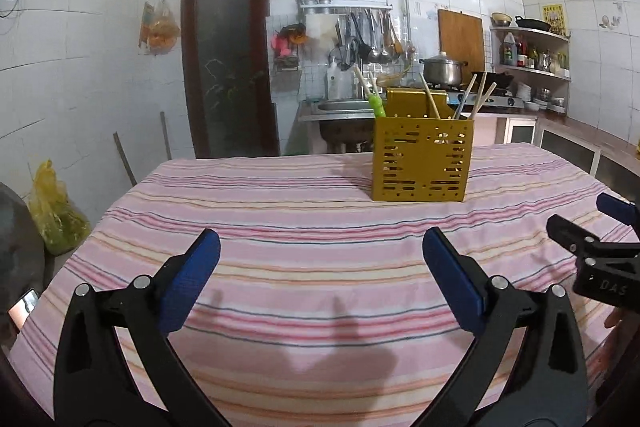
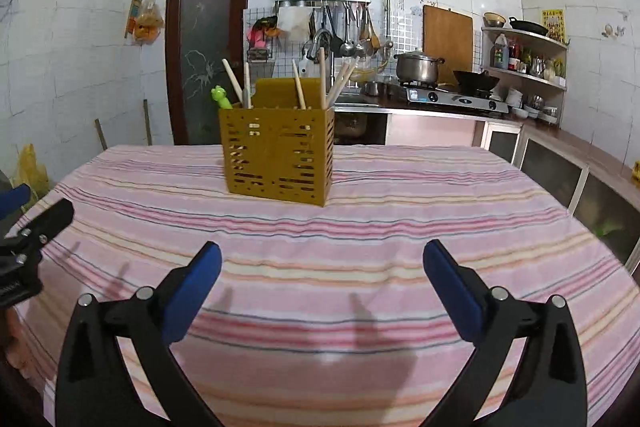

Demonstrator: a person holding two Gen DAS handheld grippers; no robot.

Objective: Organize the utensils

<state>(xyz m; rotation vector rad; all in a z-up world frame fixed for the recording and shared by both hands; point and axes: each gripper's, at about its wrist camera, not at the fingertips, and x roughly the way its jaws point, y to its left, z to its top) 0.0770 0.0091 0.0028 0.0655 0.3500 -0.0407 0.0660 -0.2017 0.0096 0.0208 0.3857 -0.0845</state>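
1. My left tool point(image 1: 320, 243) and right tool point(image 2: 322, 255) hang low over the near edge of the striped surface point(image 1: 280, 267), both with fingers spread wide and nothing between them.
2. The yellow perforated holder point(image 1: 420, 163) stands upright toward the far edge, well apart from both tools, with wooden chopsticks point(image 2: 322, 79) and a green-handled utensil point(image 2: 221, 98) leaning out of its top.
3. I judge the chopsticks light, stiff and smooth, likely to slip or twist; pinching a stick across its upper shaft, above the rim, looks best.
4. The holder looks like thin plastic, light enough to tip if a stick drags on the wall.
5. Nothing lies on the cloth between tools and holder; neighbouring sticks crowd each other, and the cloth's wrinkles may shift underneath.
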